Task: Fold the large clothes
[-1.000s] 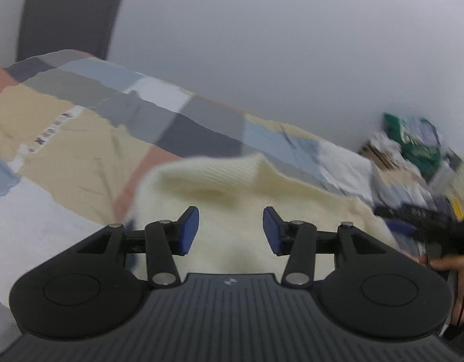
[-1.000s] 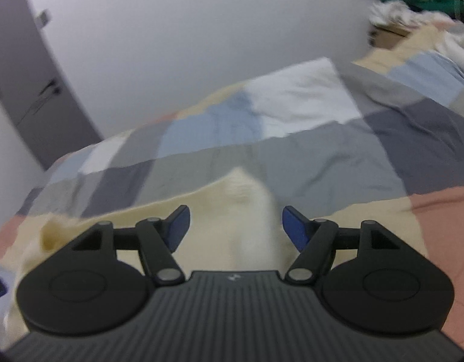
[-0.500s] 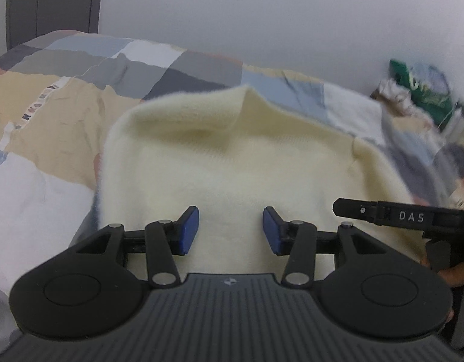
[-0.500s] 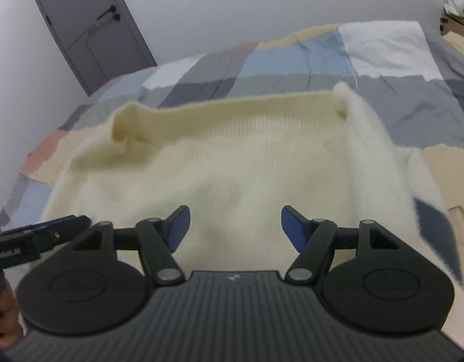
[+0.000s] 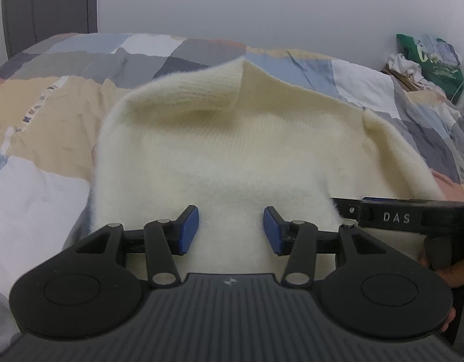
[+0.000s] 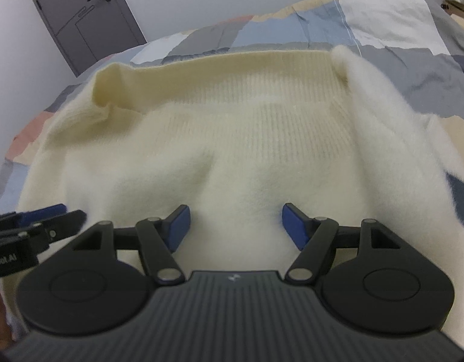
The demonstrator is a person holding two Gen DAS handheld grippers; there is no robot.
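A large cream fuzzy sweater [image 5: 232, 150] lies spread on the patchwork bed, its ribbed hem at the far side; it also fills the right wrist view [image 6: 232, 138]. My left gripper [image 5: 231, 230] is open and empty, hovering over the sweater's near edge. My right gripper [image 6: 232, 226] is open and empty over the same near part. The right gripper's fingers [image 5: 382, 215] show at the right of the left wrist view. The left gripper's fingers [image 6: 44, 220] show at the left of the right wrist view.
The bed cover [image 5: 50, 114] is a patchwork of grey, blue, beige and white. A grey door [image 6: 81, 15] stands behind the bed on the left. A pile of clothes and bags [image 5: 428, 60] sits at the far right by the white wall.
Both grippers have dropped lower and closer to the sweater, which has settled flat on the bed. Both stay open.
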